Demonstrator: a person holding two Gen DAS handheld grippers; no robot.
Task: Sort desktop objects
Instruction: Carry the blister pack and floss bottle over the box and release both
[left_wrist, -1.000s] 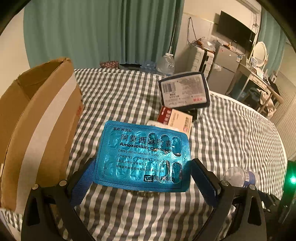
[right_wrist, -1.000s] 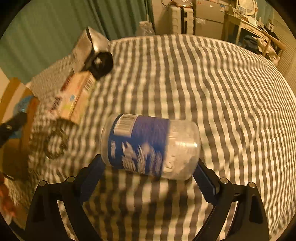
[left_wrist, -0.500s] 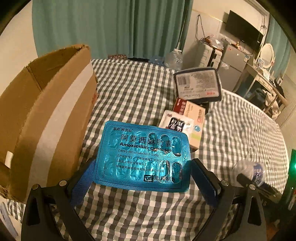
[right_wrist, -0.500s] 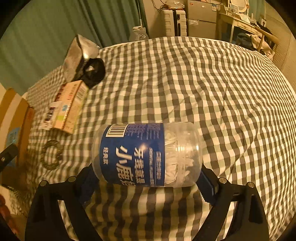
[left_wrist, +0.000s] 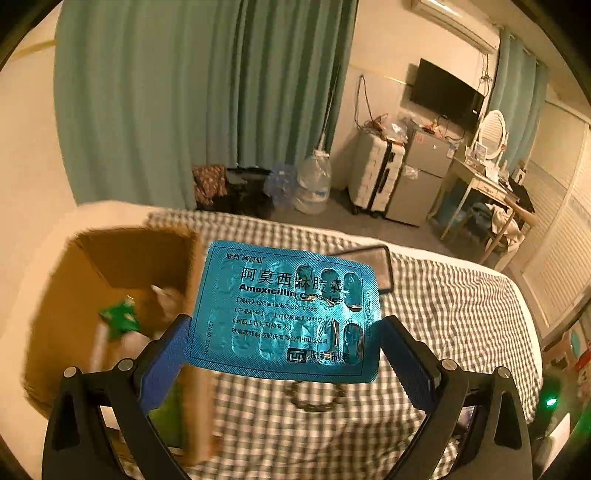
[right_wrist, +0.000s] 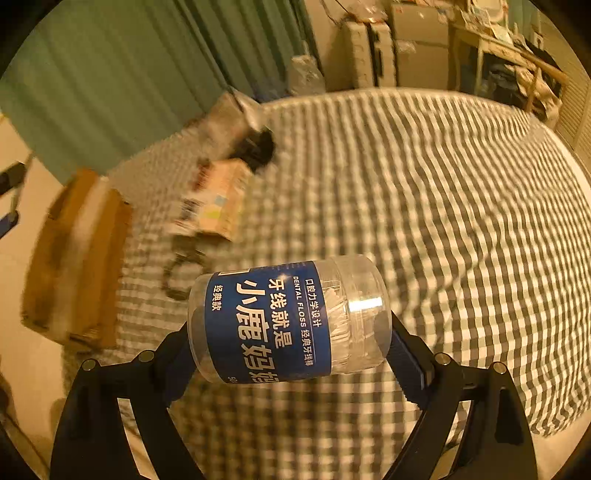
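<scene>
We are gripping a blue pill sheet (left_wrist: 286, 314) in our left claw (left_wrist: 284, 347), its pads pressing both edges, above the checkered bed (left_wrist: 454, 314). Our right claw (right_wrist: 290, 349) is clamping a floss jar (right_wrist: 290, 317) sideways. Beyond, left of both claws, a cardboard box (left_wrist: 122, 258) is standing open.

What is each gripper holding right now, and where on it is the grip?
The left gripper pinches the blue amoxicillin blister pack by its two short side edges. The right gripper clamps the dental floss jar end to end.
</scene>
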